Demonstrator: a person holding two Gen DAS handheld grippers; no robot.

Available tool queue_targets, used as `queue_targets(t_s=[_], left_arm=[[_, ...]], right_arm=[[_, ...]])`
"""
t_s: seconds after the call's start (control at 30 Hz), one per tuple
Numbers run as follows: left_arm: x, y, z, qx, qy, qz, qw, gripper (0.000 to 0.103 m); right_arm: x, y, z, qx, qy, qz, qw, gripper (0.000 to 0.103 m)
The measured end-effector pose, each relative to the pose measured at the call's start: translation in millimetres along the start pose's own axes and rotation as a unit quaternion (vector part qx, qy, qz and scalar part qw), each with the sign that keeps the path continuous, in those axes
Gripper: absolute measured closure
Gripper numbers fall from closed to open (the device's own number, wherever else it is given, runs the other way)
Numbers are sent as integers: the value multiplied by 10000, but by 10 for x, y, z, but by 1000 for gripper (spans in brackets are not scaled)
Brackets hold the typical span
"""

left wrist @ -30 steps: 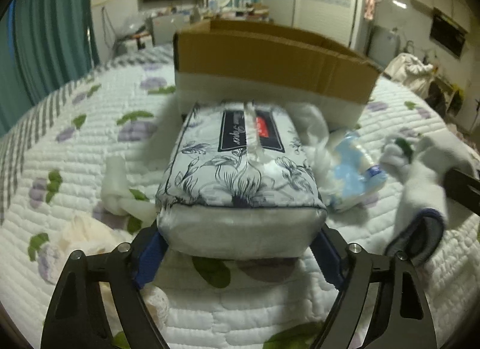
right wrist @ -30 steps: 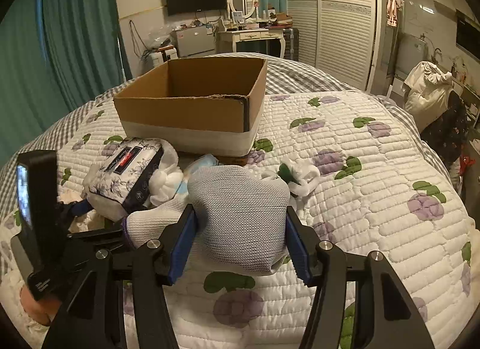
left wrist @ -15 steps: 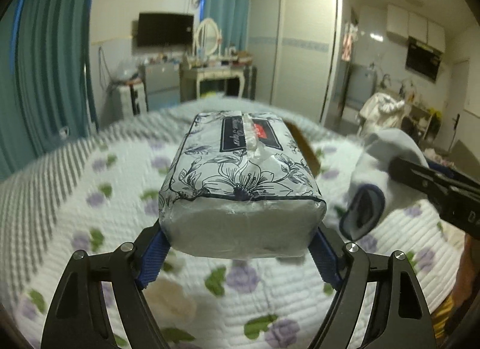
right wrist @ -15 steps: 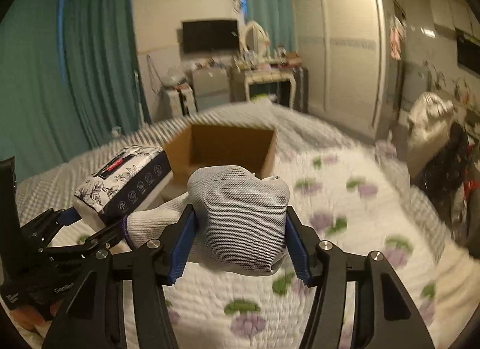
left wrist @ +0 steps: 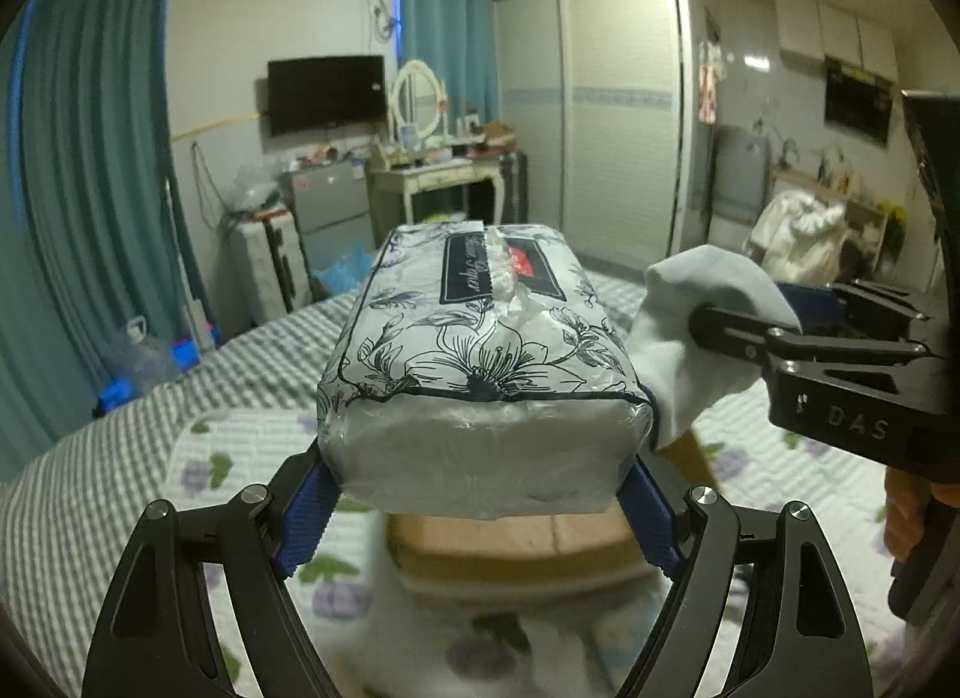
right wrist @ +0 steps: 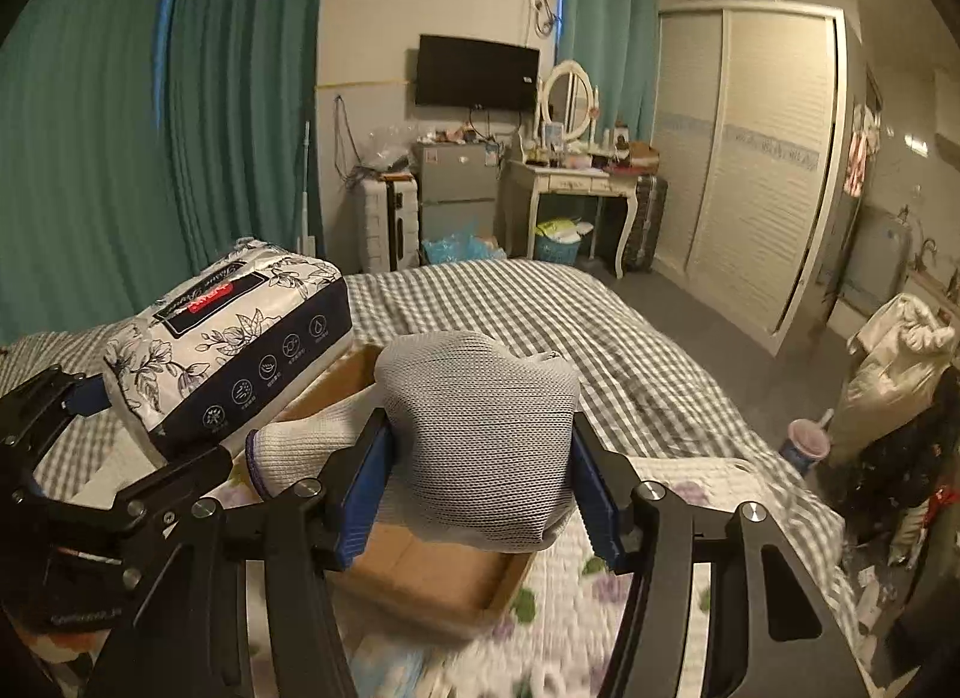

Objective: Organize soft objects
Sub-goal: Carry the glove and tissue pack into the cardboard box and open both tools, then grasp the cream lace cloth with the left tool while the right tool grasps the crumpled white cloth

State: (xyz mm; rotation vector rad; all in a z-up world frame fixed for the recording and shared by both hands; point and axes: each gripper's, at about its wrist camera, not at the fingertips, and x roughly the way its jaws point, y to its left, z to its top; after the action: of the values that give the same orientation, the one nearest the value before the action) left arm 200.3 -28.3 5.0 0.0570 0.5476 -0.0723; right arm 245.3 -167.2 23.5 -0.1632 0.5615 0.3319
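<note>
My left gripper (left wrist: 480,488) is shut on a flower-printed tissue pack (left wrist: 480,362), held up in the air; the same pack (right wrist: 240,350) shows at the left of the right wrist view. My right gripper (right wrist: 480,488) is shut on a bundle of grey and white gloves (right wrist: 480,440), also visible as a white bundle (left wrist: 696,332) to the right of the pack. Both loads hang over the open cardboard box (right wrist: 420,572), whose edge (left wrist: 510,542) lies under the pack. The box's inside is mostly hidden.
The box rests on a bed with a flowered quilt (right wrist: 690,518) and a grey checked cover (right wrist: 570,326). Beyond the bed stand a dressing table (right wrist: 570,182), a small fridge (right wrist: 456,188), a wardrobe (right wrist: 768,158) and teal curtains (right wrist: 150,128). A hand (left wrist: 906,512) holds the right gripper.
Both grippers have risen from the quilt with their loads and moved forward over the box. The views now look across the room instead of down at the bed.
</note>
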Motion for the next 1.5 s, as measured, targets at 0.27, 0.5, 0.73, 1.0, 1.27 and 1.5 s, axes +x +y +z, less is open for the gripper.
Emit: queue_targets(t_s=[0.27, 0.5, 0.73, 1.0, 1.27, 1.5], left_arm=[[710, -91, -137, 237, 354, 56, 9991, 21], [678, -123, -152, 332, 130, 352, 9987, 8], [193, 142, 48, -279, 110, 365, 9989, 8], [-830, 310, 161, -353, -332, 403, 9980, 6], [-1483, 414, -218, -184, -456, 529, 9974, 1], [-1250, 590, -963, -289, 211, 811, 9961, 1]], right_arm=[[966, -362, -68, 137, 398, 78, 9991, 47], [1156, -436, -151, 179, 468, 378, 9980, 25], [582, -495, -14, 364, 77, 320, 9988, 19], [-692, -176, 79, 210, -283, 242, 9991, 6], [-1430, 357, -430, 53, -436, 398, 9982, 0], [-1141, 734, -1199, 94, 95, 688, 9975, 0]])
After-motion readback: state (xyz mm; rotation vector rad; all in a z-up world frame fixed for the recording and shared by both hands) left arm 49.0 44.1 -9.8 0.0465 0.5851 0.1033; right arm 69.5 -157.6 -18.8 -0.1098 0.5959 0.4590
